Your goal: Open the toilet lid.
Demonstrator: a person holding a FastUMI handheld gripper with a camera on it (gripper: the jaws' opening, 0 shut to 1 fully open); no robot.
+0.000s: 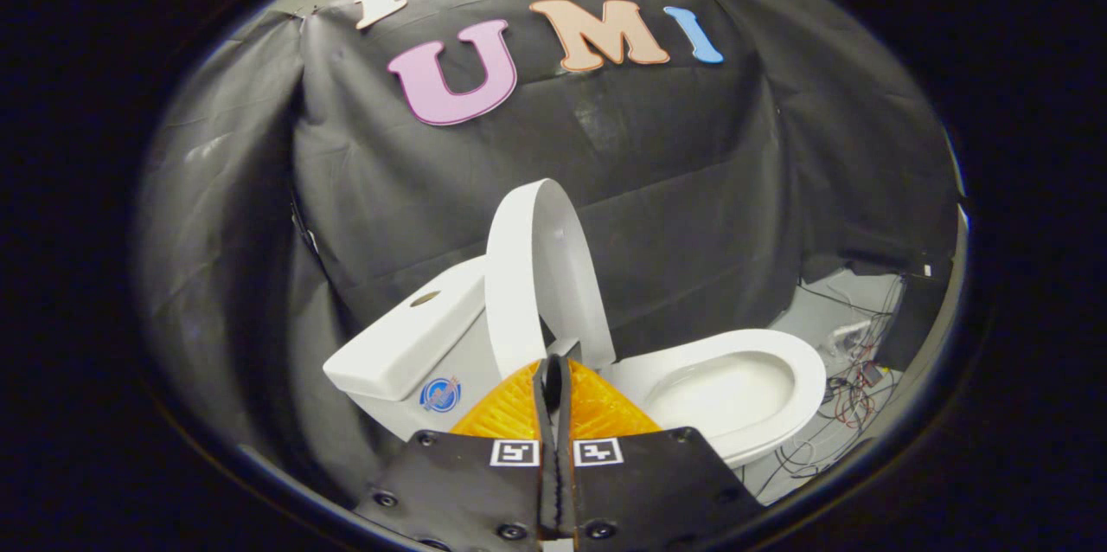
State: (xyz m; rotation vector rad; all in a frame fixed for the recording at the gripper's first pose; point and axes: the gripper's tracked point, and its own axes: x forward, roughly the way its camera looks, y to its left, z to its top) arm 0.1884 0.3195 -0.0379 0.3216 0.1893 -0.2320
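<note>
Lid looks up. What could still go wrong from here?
1. The lid stands upright beside the tank, but whether it leans on the tank is hard to tell; if not past vertical, it may drop back onto the bowl.
2. The tool has its fingers pressed together right at the lid's lower edge; a careless pull-back might catch the lid and drag it forward.
3. Loose cables lie on the floor beyond the bowl; a wide retreat could snag them.
</note>
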